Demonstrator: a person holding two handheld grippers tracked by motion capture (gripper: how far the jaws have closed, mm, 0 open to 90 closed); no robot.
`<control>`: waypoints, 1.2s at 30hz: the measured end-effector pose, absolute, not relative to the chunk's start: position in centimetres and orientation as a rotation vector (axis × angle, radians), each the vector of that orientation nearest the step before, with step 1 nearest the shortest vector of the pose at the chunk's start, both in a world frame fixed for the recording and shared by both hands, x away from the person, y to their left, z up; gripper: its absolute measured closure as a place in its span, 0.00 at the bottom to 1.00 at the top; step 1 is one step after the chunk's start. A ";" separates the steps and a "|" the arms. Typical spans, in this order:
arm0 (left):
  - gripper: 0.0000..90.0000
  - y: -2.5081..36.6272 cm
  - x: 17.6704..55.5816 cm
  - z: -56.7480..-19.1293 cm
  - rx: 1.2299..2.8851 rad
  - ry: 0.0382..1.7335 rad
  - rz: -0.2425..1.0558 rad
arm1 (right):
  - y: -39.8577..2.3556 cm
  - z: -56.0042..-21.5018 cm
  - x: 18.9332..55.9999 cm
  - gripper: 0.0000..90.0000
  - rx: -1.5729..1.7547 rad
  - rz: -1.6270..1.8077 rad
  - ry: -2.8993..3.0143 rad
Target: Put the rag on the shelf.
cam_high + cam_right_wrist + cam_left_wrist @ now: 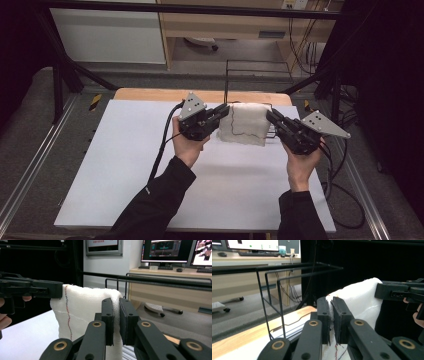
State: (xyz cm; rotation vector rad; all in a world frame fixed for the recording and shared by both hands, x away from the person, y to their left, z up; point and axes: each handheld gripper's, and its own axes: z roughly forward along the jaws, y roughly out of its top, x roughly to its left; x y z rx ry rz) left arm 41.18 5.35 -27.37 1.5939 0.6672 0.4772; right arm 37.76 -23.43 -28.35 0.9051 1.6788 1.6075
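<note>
A white cloth (246,124) with a dark stitched seam hangs stretched between the two grippers above the far part of the white table (150,165). My left gripper (223,113) is shut on the cloth's left top edge; in the left gripper view the cloth (359,300) is pinched between the jaws of the left gripper (331,305). My right gripper (272,118) is shut on the right top edge; in the right gripper view the cloth (85,307) is clamped between the pads of the right gripper (116,308), and the other gripper holds its far corner.
A black wire rack (257,72) stands just behind the table's far edge, close to the cloth, and appears in the left gripper view as the rack (277,285). Cables (165,145) trail from both grippers. A wooden strip (150,94) edges the table's back.
</note>
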 end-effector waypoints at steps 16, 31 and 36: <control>0.94 5.2 42.0 -25.3 1.533 0.648 0.506 | -23.3 -26.4 38.4 0.92 0.884 1.625 1.614; 0.94 4.5 42.9 -22.8 1.510 0.624 0.539 | -23.6 -23.9 39.3 0.93 0.868 1.623 1.568; 0.94 4.1 43.3 -22.1 1.502 0.621 0.546 | -23.8 -23.2 39.7 0.93 0.866 1.616 1.555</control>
